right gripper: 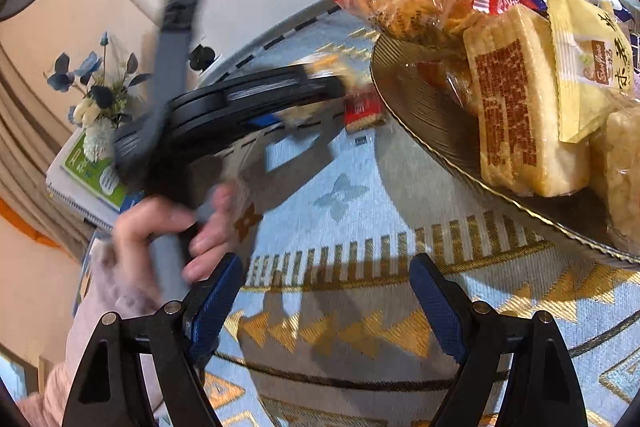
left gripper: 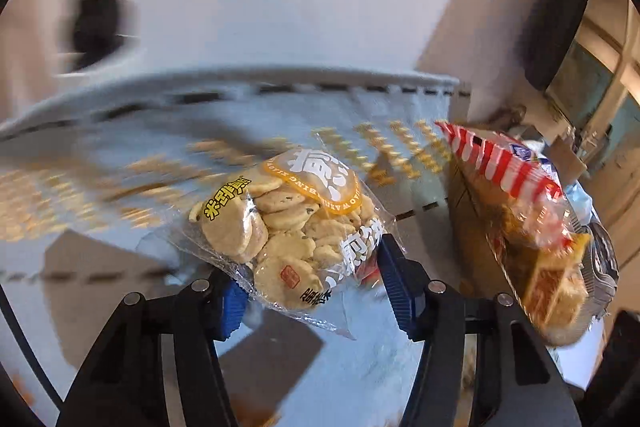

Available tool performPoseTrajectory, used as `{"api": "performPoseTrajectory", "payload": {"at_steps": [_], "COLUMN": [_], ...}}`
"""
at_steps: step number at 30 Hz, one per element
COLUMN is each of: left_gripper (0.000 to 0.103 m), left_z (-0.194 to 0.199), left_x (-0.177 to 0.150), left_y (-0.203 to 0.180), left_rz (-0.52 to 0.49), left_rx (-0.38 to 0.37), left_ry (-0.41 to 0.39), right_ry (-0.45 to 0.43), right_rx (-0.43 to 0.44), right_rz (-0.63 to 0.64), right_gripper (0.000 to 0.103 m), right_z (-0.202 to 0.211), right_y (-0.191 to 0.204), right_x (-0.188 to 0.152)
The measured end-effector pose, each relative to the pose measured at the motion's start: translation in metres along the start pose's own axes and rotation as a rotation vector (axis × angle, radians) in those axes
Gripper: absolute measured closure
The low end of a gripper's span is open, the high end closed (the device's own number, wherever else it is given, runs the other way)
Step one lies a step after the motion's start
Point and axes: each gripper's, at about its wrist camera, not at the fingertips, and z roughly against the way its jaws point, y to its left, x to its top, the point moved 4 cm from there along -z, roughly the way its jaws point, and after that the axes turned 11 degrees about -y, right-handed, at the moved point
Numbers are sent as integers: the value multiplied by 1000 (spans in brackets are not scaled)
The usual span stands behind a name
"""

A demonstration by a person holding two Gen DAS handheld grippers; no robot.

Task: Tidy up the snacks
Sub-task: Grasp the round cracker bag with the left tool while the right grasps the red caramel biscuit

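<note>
The left gripper [left gripper: 310, 291] clamps its 2 blue pads on the near end of a clear crinkly plastic bag of pale round biscuits [left gripper: 288, 223], a light, slippery, crushable pack best held by its seam, its long axis pointing away over the blue-and-gold patterned tablecloth [left gripper: 120, 187], while the right gripper [right gripper: 326, 301] stands apart, empty.

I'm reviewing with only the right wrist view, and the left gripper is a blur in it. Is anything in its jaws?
Observer: Yes. The left gripper is closed on a clear cracker bag.
Operator: Where on the bag does it grip?
Observer: At the near end. A blue pad presses on each side.
Operator: What's inside?
Observer: Round pale crackers under an orange-rimmed label.
</note>
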Motion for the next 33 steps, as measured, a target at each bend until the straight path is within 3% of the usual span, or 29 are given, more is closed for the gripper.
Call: {"api": "performPoseTrajectory", "payload": {"at_steps": [5,12,19,24,25,27,28,30,33], "left_gripper": [47,47,47,50,50,50,49,49,49], "left_z": [68,137,129,120,119,119,119,119,117], "left_x": [-13,-47,-84,-88,-90,-90,-90,-91,-92], "left_y": [49,127,163,167,168,167,166,164,164], "left_rz": [54,141,245,289,295,293,290,279,278], "left_rx": [106,201,219,206,204,205,208,215,217], "left_ry": [-46,-125,-108,-102,-95,-96,-96,-94,-93], "right_ry": [-33,-102,-180,-199,-196,-196,-181,-155,-201], "right_rx": [-108,-283,-383,-404,-415,-394,-344,-213,-139], "right_rz": [102,53,-48,-82,-73,-72,-90,-121,-67], "right_gripper": [18,19,18,9,12,60,94,98,98], "right_z": [-19,-64,-100,-123,-126,-127,-131,-137,-127], "right_y": [26,28,14,11,12,12,10,9,22], "right_x": [10,34,60,79,81,82,81,80,81]}}
